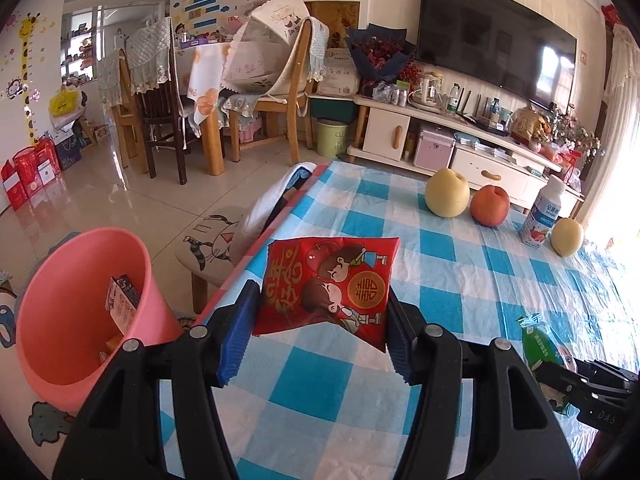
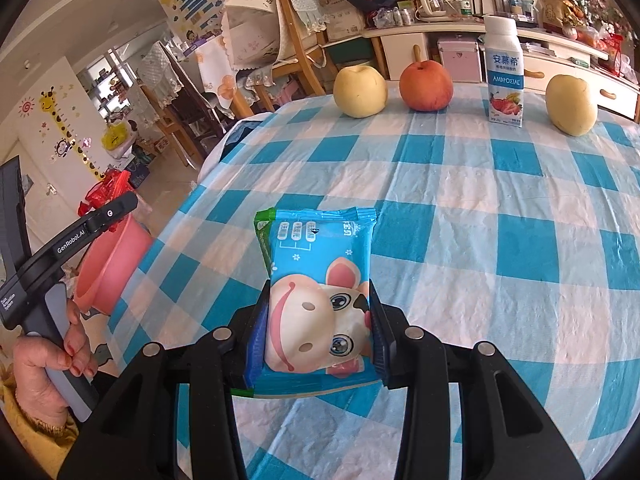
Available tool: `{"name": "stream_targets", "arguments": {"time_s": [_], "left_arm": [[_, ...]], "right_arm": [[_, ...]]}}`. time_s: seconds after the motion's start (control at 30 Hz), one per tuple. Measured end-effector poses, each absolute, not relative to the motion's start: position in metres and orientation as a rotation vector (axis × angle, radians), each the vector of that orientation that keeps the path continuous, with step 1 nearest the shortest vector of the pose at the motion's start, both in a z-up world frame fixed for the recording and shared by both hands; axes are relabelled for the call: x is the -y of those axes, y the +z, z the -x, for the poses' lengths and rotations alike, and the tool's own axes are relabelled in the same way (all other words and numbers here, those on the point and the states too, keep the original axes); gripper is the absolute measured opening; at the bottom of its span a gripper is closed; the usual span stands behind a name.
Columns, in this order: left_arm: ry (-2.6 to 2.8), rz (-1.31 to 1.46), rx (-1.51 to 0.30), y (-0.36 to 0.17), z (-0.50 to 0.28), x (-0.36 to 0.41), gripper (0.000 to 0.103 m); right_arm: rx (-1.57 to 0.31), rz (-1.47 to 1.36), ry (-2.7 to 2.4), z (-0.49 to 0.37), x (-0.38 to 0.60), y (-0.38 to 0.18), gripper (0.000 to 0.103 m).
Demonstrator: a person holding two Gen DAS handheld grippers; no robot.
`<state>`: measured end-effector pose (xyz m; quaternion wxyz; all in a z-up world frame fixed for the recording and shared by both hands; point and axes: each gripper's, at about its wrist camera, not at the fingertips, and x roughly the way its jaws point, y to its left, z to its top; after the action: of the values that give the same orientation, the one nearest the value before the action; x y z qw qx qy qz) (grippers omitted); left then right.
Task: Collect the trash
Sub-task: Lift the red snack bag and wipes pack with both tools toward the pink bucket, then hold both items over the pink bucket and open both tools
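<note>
- Two tongs, each clamped on a wrapper, over a blue-and-white checked worktop (image 2: 460,208).
- Pink bin (image 1: 76,308) stands on the floor at the far left, beside the worktop's left edge; a small printed packet (image 1: 122,300) lies inside it against the wall (more scraps sit lower down, too small to tell).
- Left tongs (image 1: 320,316) grip a red pouch (image 1: 328,284) with two cartoon children on it; blue pads (image 1: 236,332) press its two side edges, and it is held just above the worktop's left edge, next to the bin.
- Right tongs (image 2: 318,336) hold a blue pack (image 2: 320,296) with a cartoon cow face, squeezed at its sides, over the worktop's near middle; a green edge peeks out along its left side.
- Far side of the worktop, in a row: yellow pear (image 2: 360,92), red apple (image 2: 426,86), white yogurt bottle (image 2: 504,72) upright, another pear (image 2: 572,104) (all apart from each other).
</note>
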<state>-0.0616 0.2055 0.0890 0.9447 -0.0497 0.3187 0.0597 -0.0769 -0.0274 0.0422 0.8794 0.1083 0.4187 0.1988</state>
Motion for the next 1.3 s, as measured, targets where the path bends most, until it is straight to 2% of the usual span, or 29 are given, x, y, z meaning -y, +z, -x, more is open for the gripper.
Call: {"name": "stream_targets", "arguments": {"time_s": [0.8,1.3], "left_arm": [[0.292,0.26,-0.564,0.109,0.083,-0.308,0.06],[0.498,0.581,-0.505,0.098,0.11,-0.411,0.06]], "right_arm": [[-0.806,-0.158,0.554,0.096,-0.102,0.101,0.043],[-0.811,-0.119,0.759,0.074,-0.226,0.122,0.043]]}}
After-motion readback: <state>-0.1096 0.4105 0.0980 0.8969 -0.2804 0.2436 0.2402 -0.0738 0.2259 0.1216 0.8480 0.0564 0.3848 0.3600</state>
